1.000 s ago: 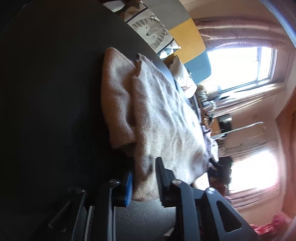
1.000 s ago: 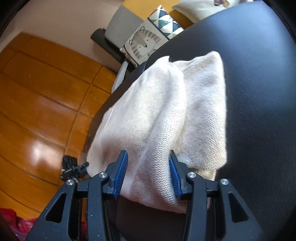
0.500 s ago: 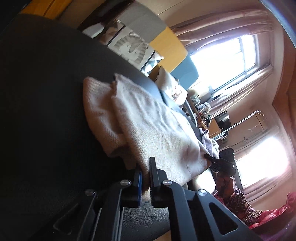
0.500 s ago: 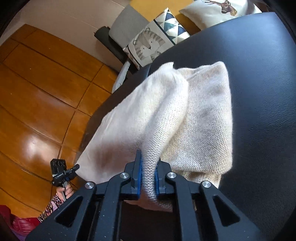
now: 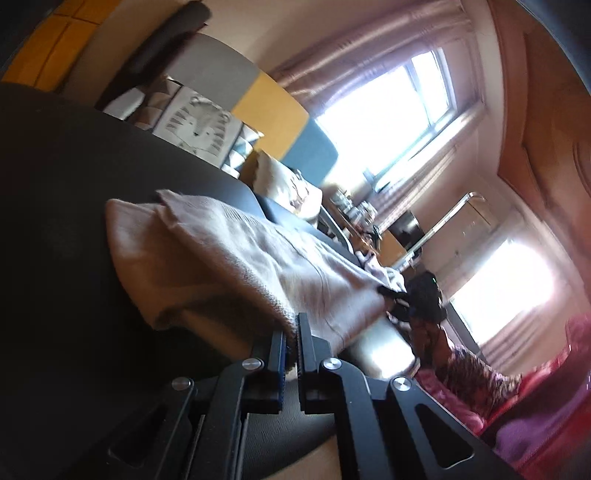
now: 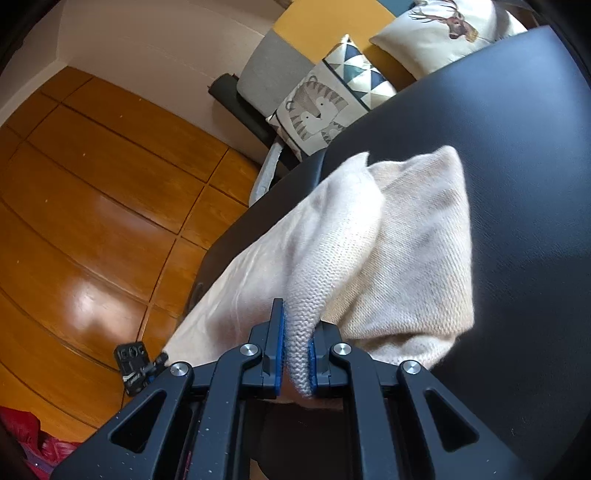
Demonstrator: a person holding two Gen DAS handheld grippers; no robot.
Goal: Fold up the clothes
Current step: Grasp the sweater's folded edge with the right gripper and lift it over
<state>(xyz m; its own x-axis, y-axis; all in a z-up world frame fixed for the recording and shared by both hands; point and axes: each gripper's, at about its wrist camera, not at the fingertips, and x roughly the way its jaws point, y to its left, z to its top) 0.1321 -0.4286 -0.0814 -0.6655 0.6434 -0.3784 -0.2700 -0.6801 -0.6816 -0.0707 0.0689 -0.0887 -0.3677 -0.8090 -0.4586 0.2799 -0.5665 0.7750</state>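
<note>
A cream knitted sweater [image 6: 406, 251] lies partly folded on a black padded surface [image 6: 517, 147]. My right gripper [image 6: 295, 339] is shut on a bunched fold of its near edge, which rises off the surface between the blue pads [image 6: 279, 347]. In the left wrist view the same sweater [image 5: 236, 251] stretches away, and my left gripper [image 5: 291, 339] is shut on its near edge. The other gripper [image 5: 421, 295], pinching the far corner, shows at the right of that view, and the left gripper [image 6: 138, 363] shows small in the right wrist view.
A sofa with a tiger-print cushion [image 6: 317, 110] and a deer cushion [image 6: 447, 33] stands beyond the black surface. Wooden floor [image 6: 92, 203] lies to the left. A person's patterned sleeve [image 5: 469, 369] and red fabric [image 5: 554, 406] are at the lower right, windows [image 5: 388, 118] behind.
Both grippers closed from open onto the sweater's edge. The left one then rose and rolled, lifting its edge. The right one lifted its fold slightly.
</note>
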